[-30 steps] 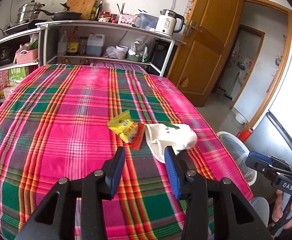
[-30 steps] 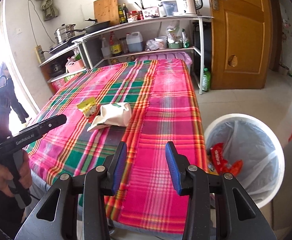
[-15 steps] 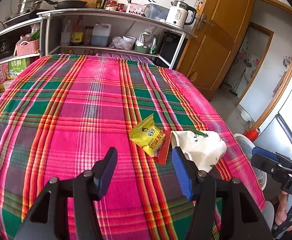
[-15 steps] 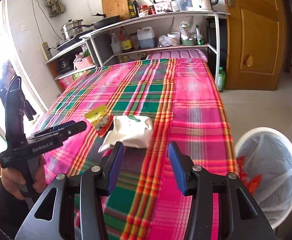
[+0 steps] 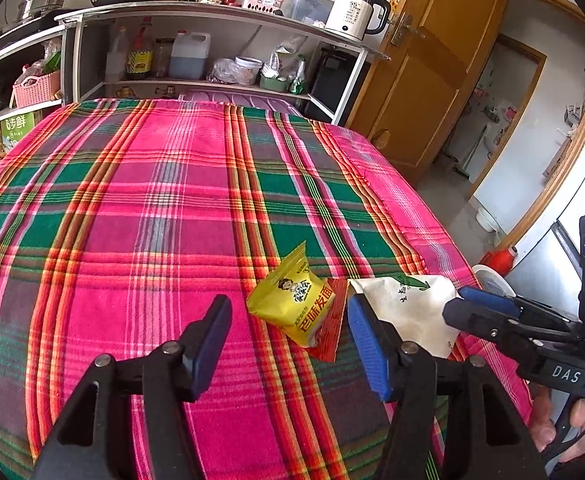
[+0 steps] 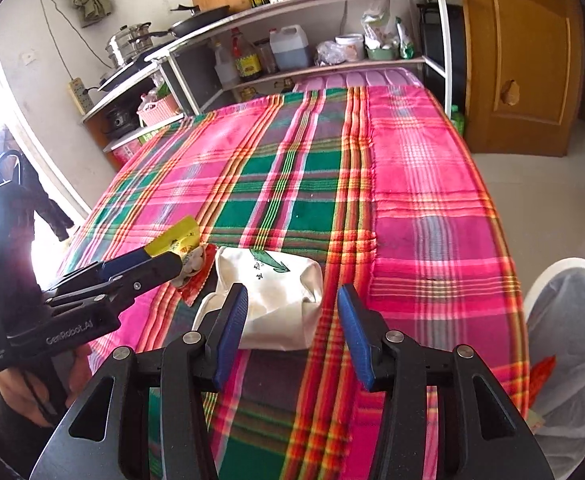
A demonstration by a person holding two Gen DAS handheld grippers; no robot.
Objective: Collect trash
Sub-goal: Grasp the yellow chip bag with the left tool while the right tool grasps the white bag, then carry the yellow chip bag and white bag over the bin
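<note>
On the plaid tablecloth (image 5: 140, 240) a yellow snack packet (image 5: 292, 300) lies on a red wrapper (image 5: 332, 336), with a crumpled white bag (image 5: 412, 308) to its right. My left gripper (image 5: 288, 340) hovers just short of the yellow packet, its jaws opening and touching nothing. In the right wrist view my right gripper (image 6: 292, 320) stands open, low over the near end of the white bag (image 6: 276, 292), pads off it. There the left gripper (image 6: 164, 264) points at the yellow packet (image 6: 180, 240). The right gripper (image 5: 456, 304) shows beside the white bag.
A white bin with a plastic liner (image 6: 564, 320) stands on the floor off the table's right edge, red trash inside. A shelf unit (image 5: 212, 40) with bottles, pans and a kettle backs the table. A wooden door (image 6: 524, 60) is at the far right.
Both grippers came forward and down toward the trash. The left jaws spread wider. The right gripper swung from the bin side to the white bag.
</note>
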